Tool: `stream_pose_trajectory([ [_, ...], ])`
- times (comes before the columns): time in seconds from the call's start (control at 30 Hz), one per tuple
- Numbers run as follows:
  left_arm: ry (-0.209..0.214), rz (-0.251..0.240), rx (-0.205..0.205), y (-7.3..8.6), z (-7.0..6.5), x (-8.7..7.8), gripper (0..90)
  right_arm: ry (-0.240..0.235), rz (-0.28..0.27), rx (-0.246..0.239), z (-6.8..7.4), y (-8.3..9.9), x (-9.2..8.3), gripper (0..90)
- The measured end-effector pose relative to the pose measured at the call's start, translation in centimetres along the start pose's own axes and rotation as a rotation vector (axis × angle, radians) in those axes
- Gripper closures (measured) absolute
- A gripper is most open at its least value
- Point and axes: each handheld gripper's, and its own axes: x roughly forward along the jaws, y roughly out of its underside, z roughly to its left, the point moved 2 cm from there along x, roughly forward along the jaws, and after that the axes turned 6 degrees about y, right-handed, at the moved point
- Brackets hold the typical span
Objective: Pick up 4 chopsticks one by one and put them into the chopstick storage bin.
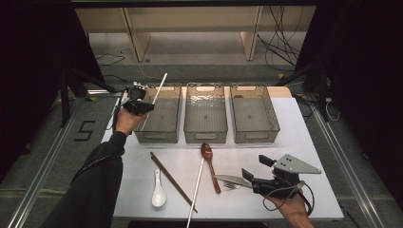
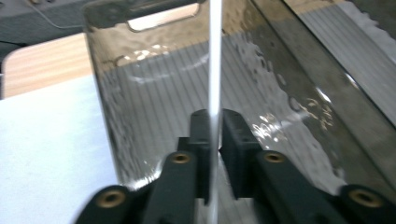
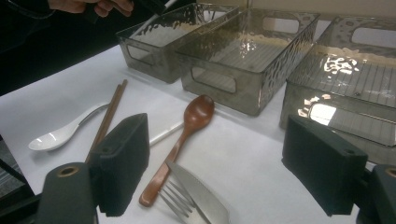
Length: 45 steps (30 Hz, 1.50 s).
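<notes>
My left gripper is shut on a white chopstick, which slants up over the left clear bin. In the left gripper view the chopstick runs upright between the closed pads, above the bin's ribbed floor. My right gripper stands open low over the table's front right, beside a knife and a fork. In the right gripper view the knife and fork lie between its spread pads, untouched.
Middle bin and right bin stand in a row with the left one. On the white table lie a wooden spoon, a second white chopstick, brown chopsticks and a white ceramic spoon.
</notes>
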Motion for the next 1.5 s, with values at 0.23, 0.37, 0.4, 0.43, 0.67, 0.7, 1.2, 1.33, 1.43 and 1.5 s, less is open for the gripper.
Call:
stream_pose_trajectory([
  [0.23,0.037,0.009,-0.042,-0.1,-0.7,-0.9,55.2,0.001,0.001,0.001,0.0,0.0,0.0,24.0],
  [0.37,0.086,0.031,-0.054,0.2,-1.6,-1.9,44.2,0.003,0.000,0.002,0.0,0.0,0.0,24.0],
  [0.4,0.096,0.036,-0.054,0.4,-1.9,-2.2,41.5,0.003,0.002,0.001,0.0,0.0,0.0,24.0],
  [0.43,0.105,0.040,-0.054,0.5,-2.2,-2.5,39.3,0.003,0.000,0.002,0.0,0.0,0.0,24.0],
  [0.67,0.165,0.046,-0.036,1.8,-4.9,-4.6,30.5,0.006,0.005,0.003,0.0,0.0,0.0,24.0],
  [0.7,0.173,0.051,-0.026,2.0,-5.3,-4.9,30.2,0.007,0.006,0.000,0.0,0.1,0.1,24.0],
  [1.2,0.216,0.142,0.092,6.2,-11.5,-6.1,23.4,0.010,0.003,-0.004,0.1,0.0,-0.1,24.0],
  [1.33,0.240,0.164,0.100,7.3,-12.4,-6.0,22.5,0.011,0.004,-0.002,0.0,0.0,-0.1,24.0],
  [1.43,0.247,0.183,0.106,8.2,-13.1,-5.9,21.7,0.010,0.006,0.000,0.0,0.0,0.0,24.0],
  [1.5,0.256,0.205,0.120,8.8,-13.7,-5.8,21.5,0.011,0.008,0.001,0.0,0.1,0.0,24.0],
])
